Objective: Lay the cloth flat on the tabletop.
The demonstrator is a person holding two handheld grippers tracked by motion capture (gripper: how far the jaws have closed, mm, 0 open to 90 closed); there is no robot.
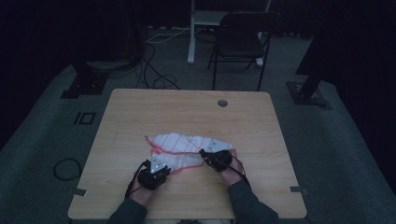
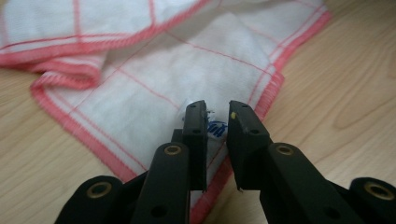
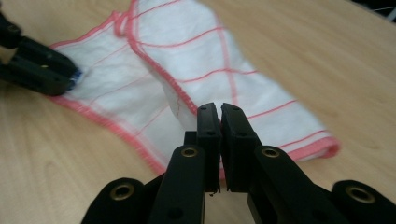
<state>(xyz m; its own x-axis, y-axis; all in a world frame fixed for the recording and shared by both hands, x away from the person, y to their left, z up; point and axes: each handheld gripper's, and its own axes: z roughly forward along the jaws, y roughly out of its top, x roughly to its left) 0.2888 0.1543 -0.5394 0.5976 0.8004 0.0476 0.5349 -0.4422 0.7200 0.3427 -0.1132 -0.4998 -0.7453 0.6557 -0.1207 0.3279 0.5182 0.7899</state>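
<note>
Two forearms in grey sleeves come in from the near edge of the light wooden table point(image 1: 140, 112) in the high view, each hand holding a black two-jaw gripper. Between them, near the middle of the table and closer to its near edge, lies the white cloth with thin red grid lines and a red stitched hem point(image 1: 182, 145), crumpled and partly folded. On the cloth's near left part sits the left gripper point(image 1: 161, 168), and the right gripper point(image 1: 208, 155) is at the cloth's right part. Behind the far edge of the table a dark folding chair point(image 1: 243, 39) stands on the floor.

From the left gripper view, the left gripper point(image 2: 217, 119) has its jaws a little apart, over the cloth point(image 2: 154, 70) near its hem, with a small white tag with blue print point(image 2: 215, 127) between them.

From the right gripper view, the right gripper point(image 3: 219, 116) has its jaws pressed nearly together, pinching a raised fold of the cloth point(image 3: 196, 51). The left gripper point(image 3: 70, 79) rests on the cloth's far corner
</note>
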